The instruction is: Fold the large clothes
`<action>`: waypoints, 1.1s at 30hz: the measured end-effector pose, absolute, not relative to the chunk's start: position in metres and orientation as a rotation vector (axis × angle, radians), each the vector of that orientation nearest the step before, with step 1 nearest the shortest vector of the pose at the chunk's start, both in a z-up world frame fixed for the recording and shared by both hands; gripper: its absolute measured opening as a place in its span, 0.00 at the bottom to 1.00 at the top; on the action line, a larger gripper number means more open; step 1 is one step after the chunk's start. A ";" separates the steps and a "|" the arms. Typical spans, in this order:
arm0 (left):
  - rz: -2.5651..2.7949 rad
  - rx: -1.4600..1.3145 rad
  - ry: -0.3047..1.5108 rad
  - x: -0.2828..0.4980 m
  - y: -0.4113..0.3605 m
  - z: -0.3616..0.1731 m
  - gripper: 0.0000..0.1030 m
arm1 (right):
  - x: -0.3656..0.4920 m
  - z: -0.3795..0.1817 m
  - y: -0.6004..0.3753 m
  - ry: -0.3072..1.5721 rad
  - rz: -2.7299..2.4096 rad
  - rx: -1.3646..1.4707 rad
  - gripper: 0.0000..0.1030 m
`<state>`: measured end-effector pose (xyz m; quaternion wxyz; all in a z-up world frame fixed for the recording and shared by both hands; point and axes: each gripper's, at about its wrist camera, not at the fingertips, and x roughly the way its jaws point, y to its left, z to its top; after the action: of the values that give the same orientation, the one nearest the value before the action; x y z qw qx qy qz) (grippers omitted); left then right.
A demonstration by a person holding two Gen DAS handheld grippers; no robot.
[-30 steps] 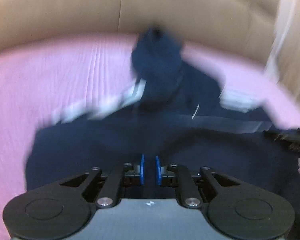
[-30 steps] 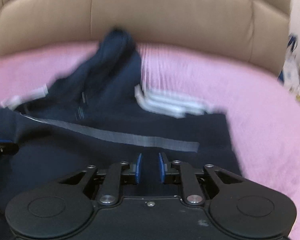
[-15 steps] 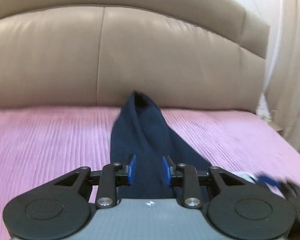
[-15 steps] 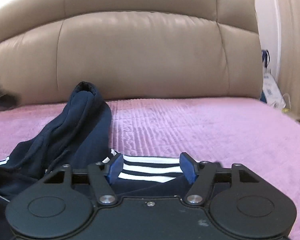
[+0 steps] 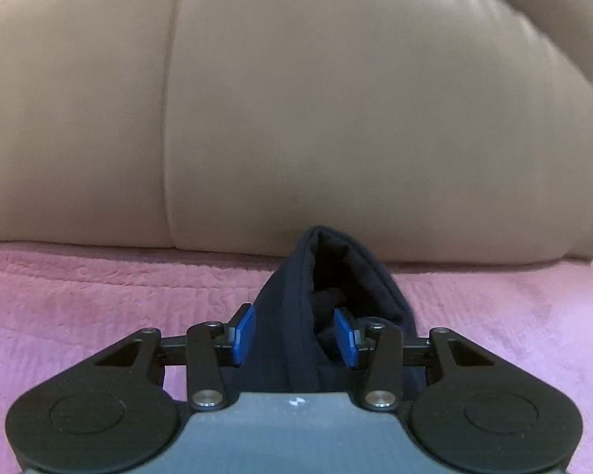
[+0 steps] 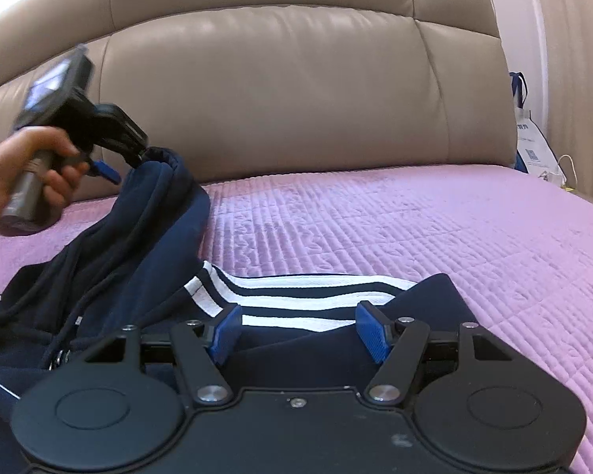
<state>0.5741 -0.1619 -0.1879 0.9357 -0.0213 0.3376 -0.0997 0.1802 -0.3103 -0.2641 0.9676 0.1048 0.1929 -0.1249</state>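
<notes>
A navy hooded jacket [image 6: 138, 252] with white stripes [image 6: 296, 296] lies on a pink quilted bedspread [image 6: 415, 229]. In the left wrist view its hood [image 5: 336, 276] stands up against the headboard. My left gripper [image 5: 294, 333] is open, its blue pads either side of the hood's rim fold. It also shows in the right wrist view [image 6: 132, 154], held in a hand at the hood's top. My right gripper [image 6: 298, 331] is open and empty, low over the striped sleeve.
A tan padded headboard [image 6: 296, 91] rises behind the bed. A white bag with blue handles [image 6: 527, 138] stands at the far right beside the bed. The bedspread also fills the left wrist view [image 5: 99, 296].
Both grippers opened from nearly shut and let go of the jacket. The left moved forward to the hood by the headboard. The right dropped low over the striped sleeve.
</notes>
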 end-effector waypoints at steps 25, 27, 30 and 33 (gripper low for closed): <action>-0.579 -0.057 0.301 0.301 -0.081 -0.028 0.06 | 0.128 -0.161 -0.295 0.398 -0.101 0.305 0.71; -0.599 -0.055 0.308 0.278 -0.079 -0.028 0.06 | 0.101 -0.121 -0.280 0.316 -0.014 0.296 0.70; -0.625 -0.045 0.322 0.246 -0.080 -0.025 0.06 | 0.086 -0.075 -0.256 0.222 0.079 0.262 0.70; -0.656 -0.046 0.325 0.214 -0.081 -0.020 0.06 | 0.097 -0.059 -0.237 0.223 0.128 0.225 0.70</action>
<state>0.2143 -0.0805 -0.0200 0.9335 -0.0223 0.1590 -0.3205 0.0974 -0.2372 -0.0594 0.9854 0.1120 0.1112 0.0637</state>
